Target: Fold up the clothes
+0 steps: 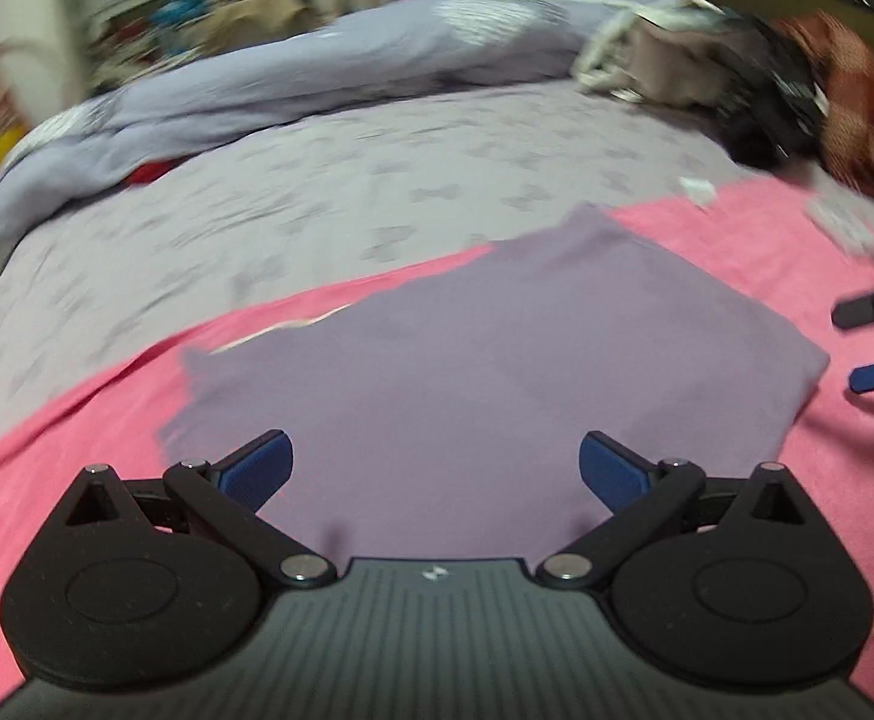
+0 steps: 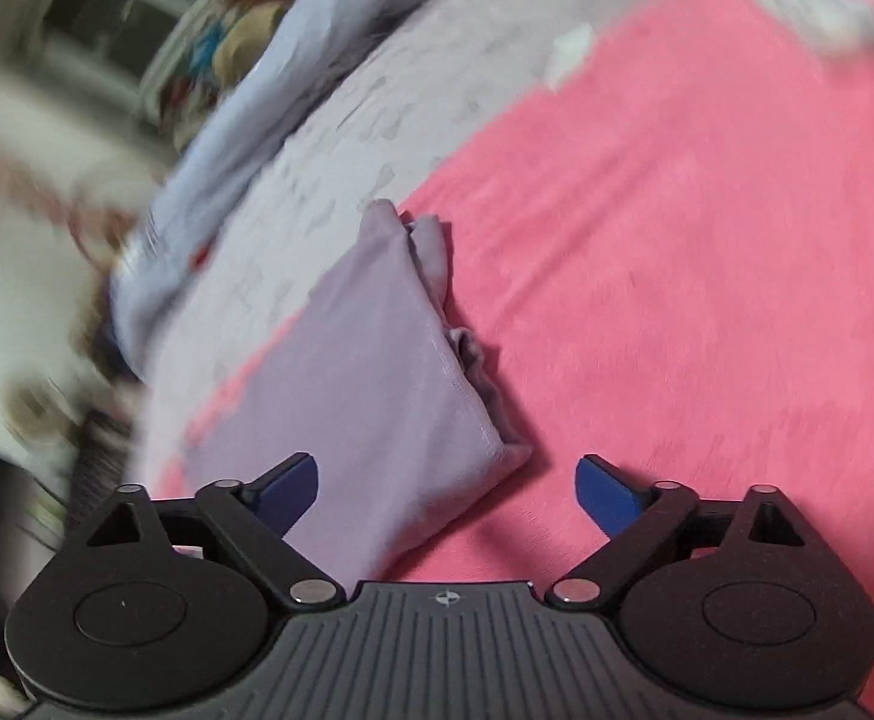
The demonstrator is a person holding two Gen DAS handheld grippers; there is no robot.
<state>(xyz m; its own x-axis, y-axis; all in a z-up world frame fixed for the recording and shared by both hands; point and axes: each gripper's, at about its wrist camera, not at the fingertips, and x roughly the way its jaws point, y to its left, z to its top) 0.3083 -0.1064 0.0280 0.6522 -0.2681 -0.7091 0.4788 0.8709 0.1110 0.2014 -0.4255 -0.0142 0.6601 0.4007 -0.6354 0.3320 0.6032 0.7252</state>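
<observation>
I am holding my left gripper (image 1: 435, 468) and right gripper (image 2: 447, 495) spread wide and empty above the folded lilac cotton garment (image 1: 496, 348), which is lying flat on the pink fleece blanket (image 1: 706, 240). This fold looks finished; next I am probably needing its near edge for another fold.

Each gripper is built alike: the left gripper (image 1: 435, 468) and the right gripper (image 2: 447, 492) carry blue ribbed pads on black linkage arms. Silver pivot screws are set at the joints. A grey ribbed housing with a small white mark is seen at 6 o'clock.
</observation>
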